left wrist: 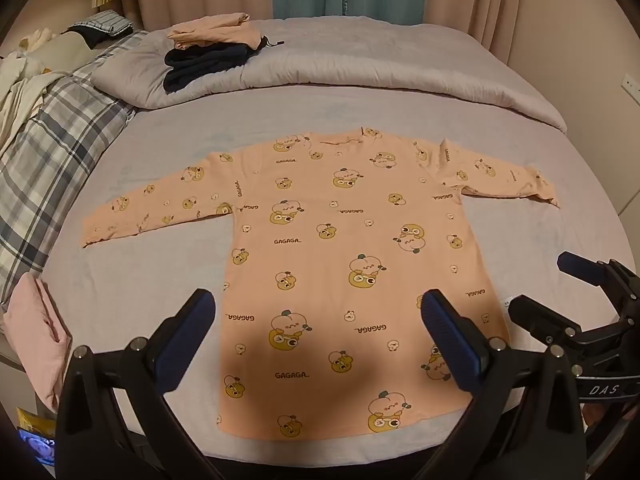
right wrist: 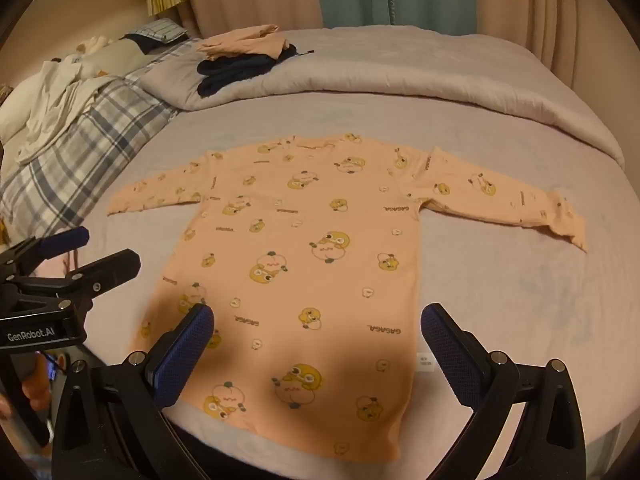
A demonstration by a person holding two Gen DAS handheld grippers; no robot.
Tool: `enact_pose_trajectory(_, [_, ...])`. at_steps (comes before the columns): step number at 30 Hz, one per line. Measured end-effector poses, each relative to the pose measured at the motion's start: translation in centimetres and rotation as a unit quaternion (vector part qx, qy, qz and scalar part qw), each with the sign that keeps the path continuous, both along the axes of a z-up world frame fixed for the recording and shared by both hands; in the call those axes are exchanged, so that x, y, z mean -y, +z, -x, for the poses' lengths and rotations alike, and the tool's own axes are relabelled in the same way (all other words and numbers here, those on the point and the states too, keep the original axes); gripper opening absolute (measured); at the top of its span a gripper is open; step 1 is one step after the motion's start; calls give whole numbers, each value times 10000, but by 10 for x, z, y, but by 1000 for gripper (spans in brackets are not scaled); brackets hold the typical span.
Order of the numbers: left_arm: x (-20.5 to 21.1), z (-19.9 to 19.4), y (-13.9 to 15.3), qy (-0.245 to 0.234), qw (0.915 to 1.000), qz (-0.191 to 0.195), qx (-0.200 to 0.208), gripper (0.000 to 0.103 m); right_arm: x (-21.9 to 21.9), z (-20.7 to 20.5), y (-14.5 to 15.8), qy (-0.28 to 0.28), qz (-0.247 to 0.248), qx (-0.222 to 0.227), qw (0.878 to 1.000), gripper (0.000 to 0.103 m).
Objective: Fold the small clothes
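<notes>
A small peach long-sleeved shirt (left wrist: 340,248) with yellow cartoon prints lies flat on the bed, sleeves spread to both sides, hem toward me; it also shows in the right wrist view (right wrist: 304,264). My left gripper (left wrist: 318,312) is open and empty above the shirt's lower half. My right gripper (right wrist: 316,328) is open and empty above the shirt's lower right part. The right gripper shows at the right edge of the left wrist view (left wrist: 560,288), and the left gripper at the left edge of the right wrist view (right wrist: 92,252).
A pile of folded clothes (left wrist: 212,52), peach on dark navy, sits on the rolled grey duvet (left wrist: 360,68) at the back. A plaid blanket (left wrist: 52,152) and white cloths lie to the left. A pink garment (left wrist: 34,328) lies at the bed's left front edge.
</notes>
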State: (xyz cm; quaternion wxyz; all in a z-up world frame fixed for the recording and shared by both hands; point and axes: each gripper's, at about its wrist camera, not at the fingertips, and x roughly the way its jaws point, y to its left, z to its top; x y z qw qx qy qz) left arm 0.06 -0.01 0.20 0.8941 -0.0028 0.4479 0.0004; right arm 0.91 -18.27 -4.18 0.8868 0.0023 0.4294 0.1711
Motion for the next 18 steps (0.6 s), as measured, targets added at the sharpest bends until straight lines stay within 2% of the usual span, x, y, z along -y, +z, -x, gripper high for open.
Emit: enact_pose_trajectory(18, [0, -2, -3, -3, 10000, -58, -50, 103, 1, -1, -2, 6, -58, -89, 9999, 102])
